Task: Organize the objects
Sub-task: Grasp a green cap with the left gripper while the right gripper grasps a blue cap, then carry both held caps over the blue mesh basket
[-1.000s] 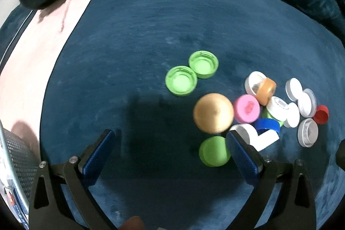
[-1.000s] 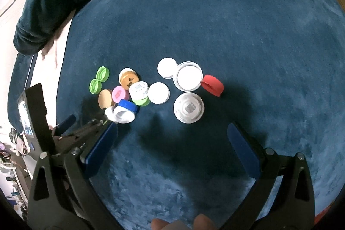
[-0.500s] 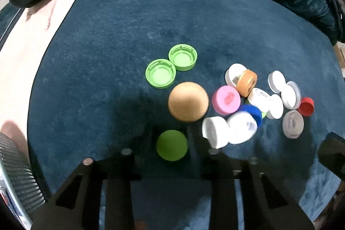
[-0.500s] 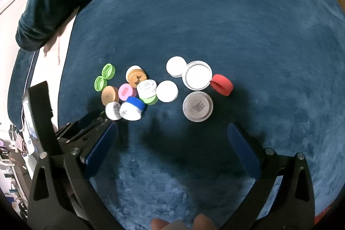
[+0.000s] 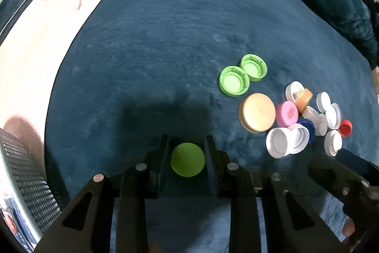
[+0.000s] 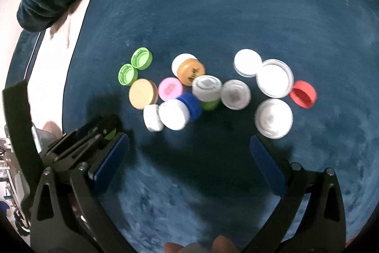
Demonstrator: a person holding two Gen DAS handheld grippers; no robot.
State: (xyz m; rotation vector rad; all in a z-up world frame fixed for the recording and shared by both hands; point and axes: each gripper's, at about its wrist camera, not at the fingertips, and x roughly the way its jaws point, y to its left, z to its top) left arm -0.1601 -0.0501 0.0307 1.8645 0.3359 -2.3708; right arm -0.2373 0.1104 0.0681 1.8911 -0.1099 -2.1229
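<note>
A green bottle cap (image 5: 187, 159) sits clamped between the fingers of my left gripper (image 5: 187, 146), which is shut on it, left of the pile. Two more green caps (image 5: 234, 80) lie rim-up side by side on the blue blanket. Beside them are a tan cap (image 5: 257, 111), a pink cap (image 5: 287, 112), several white caps (image 5: 279, 142), a blue one and a red cap (image 5: 345, 127). In the right wrist view my right gripper (image 6: 189, 151) stands open above bare blanket, just in front of the pile of caps (image 6: 208, 87). The left gripper (image 6: 99, 132) shows at its lower left.
The dark blue blanket (image 5: 165, 27) covers the surface, bunched into folds along the far edge. A pale floor strip (image 5: 30, 44) runs along the left. A mesh basket (image 5: 26, 172) stands at the lower left. The right gripper's black frame (image 5: 343, 186) enters at the lower right.
My left gripper shut on the green cap and carried it left, away from the pile. The right gripper moved closer to the caps, still open.
</note>
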